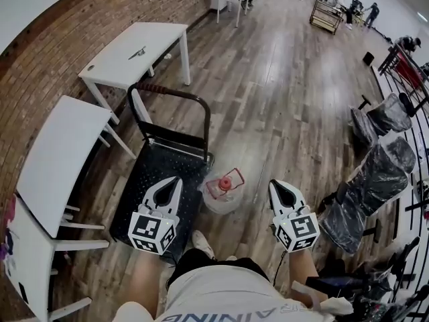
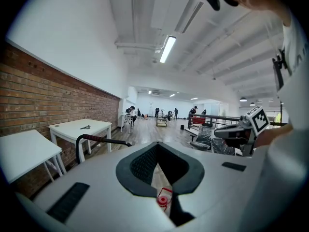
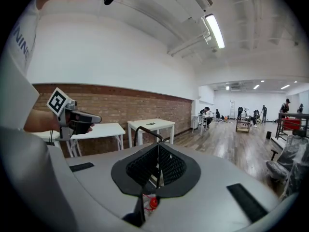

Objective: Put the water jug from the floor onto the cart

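Note:
The clear water jug [image 1: 223, 192] with a red cap and red handle stands on the wood floor, just right of the black cart platform [image 1: 153, 180]. The cart's upright handle [image 1: 171, 94] is at its far end. My left gripper [image 1: 169, 185] hovers over the cart's near right part, jaws open and empty. My right gripper [image 1: 279, 186] is to the right of the jug, shut and empty. The jug's cap shows low between the jaws in the left gripper view [image 2: 164, 197] and the right gripper view [image 3: 153, 203]. Neither gripper touches the jug.
White tables [image 1: 137, 49] and another white table [image 1: 57, 159] line the brick wall on the left. Plastic-wrapped chairs [image 1: 365, 193] and a black railing [image 1: 409, 106] stand on the right. My shoe [image 1: 201, 243] is near the cart's corner. People work far across the room.

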`<move>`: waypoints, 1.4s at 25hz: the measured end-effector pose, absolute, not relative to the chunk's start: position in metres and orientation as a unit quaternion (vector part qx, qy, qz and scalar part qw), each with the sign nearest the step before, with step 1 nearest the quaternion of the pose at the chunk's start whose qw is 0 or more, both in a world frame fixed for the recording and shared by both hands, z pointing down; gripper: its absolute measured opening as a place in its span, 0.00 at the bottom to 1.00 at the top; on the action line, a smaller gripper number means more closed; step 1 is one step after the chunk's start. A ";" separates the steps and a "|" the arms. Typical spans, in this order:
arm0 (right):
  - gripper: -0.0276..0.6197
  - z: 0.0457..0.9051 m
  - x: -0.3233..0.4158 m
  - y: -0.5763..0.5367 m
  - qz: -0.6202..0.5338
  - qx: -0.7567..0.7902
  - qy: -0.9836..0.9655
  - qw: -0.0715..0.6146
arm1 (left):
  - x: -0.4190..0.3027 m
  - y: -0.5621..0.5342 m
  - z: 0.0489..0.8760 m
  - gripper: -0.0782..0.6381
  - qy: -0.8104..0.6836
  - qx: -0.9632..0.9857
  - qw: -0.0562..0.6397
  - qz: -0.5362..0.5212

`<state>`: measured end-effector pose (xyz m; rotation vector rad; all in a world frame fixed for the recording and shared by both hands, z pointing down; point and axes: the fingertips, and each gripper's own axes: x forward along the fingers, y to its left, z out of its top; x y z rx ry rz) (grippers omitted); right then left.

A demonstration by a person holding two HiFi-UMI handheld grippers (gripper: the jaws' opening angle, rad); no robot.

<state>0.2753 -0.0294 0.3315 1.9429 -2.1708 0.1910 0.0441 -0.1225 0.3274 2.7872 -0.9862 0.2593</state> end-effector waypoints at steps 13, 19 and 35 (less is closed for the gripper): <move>0.05 0.410 0.253 -0.130 0.101 0.617 -0.758 0.186 | 0.010 -0.194 0.383 0.11 -0.366 0.916 0.110 0.122; 0.06 0.488 0.257 -0.159 0.149 0.568 -0.776 0.228 | 0.007 -0.196 0.411 0.11 -0.406 0.892 0.135 0.146; 0.42 0.703 0.239 -0.188 0.215 0.464 -0.801 0.310 | 0.005 -0.180 0.535 0.11 -0.469 0.838 0.195 0.200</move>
